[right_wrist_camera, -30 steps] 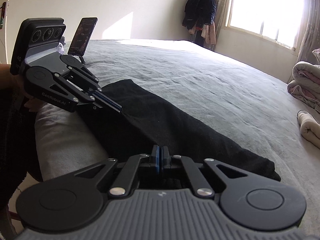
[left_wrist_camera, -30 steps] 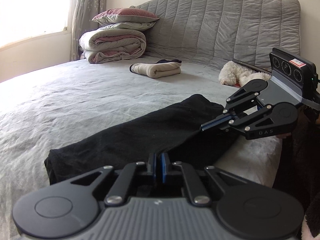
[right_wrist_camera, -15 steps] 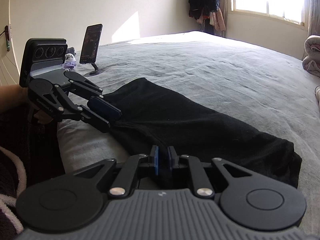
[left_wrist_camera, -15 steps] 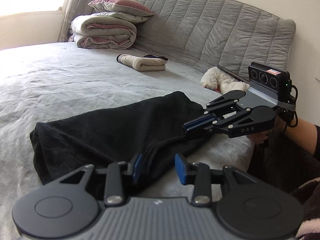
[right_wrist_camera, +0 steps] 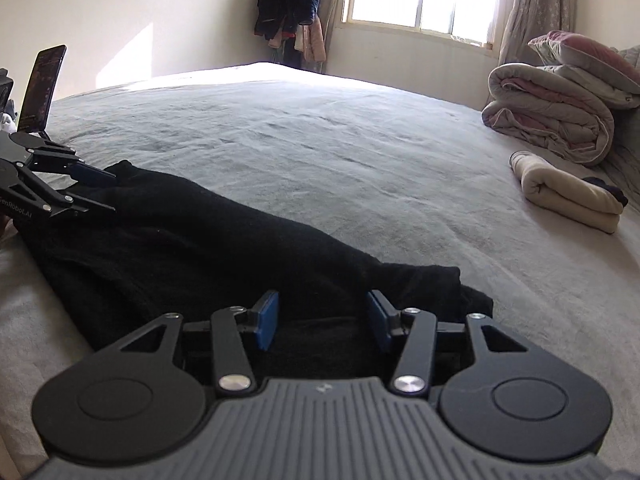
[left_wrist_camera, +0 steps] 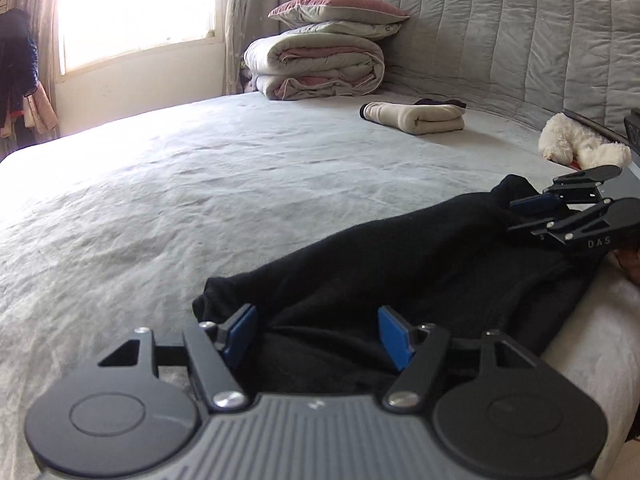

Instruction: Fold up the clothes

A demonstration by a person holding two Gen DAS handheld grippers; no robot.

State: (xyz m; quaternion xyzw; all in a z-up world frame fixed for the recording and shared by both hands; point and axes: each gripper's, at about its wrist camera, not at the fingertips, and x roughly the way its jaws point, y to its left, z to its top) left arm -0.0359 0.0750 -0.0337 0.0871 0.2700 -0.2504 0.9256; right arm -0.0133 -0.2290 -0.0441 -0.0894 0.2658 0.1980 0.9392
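Observation:
A long black garment [left_wrist_camera: 400, 264] lies folded lengthwise along the near edge of the grey bed [left_wrist_camera: 200, 200]; it also shows in the right wrist view [right_wrist_camera: 200, 240]. My left gripper [left_wrist_camera: 318, 334] is open, its blue pads either side of one end of the garment. My right gripper [right_wrist_camera: 322, 320] is open over the other end. Each gripper shows in the other's view, the right one [left_wrist_camera: 532, 216] and the left one [right_wrist_camera: 96, 192], both open at the garment's ends.
A folded cream garment [left_wrist_camera: 420, 118] lies near the headboard [left_wrist_camera: 520, 40]. A folded duvet with pillows [left_wrist_camera: 320, 64] sits at the back. A white plush toy [left_wrist_camera: 576, 146] lies at the bed's edge. A phone on a stand [right_wrist_camera: 42, 88] stands on the bed.
Both grippers were shut on the black garment a second ago; the left opened first, then the right. Both are open now and the garment rests on the bed.

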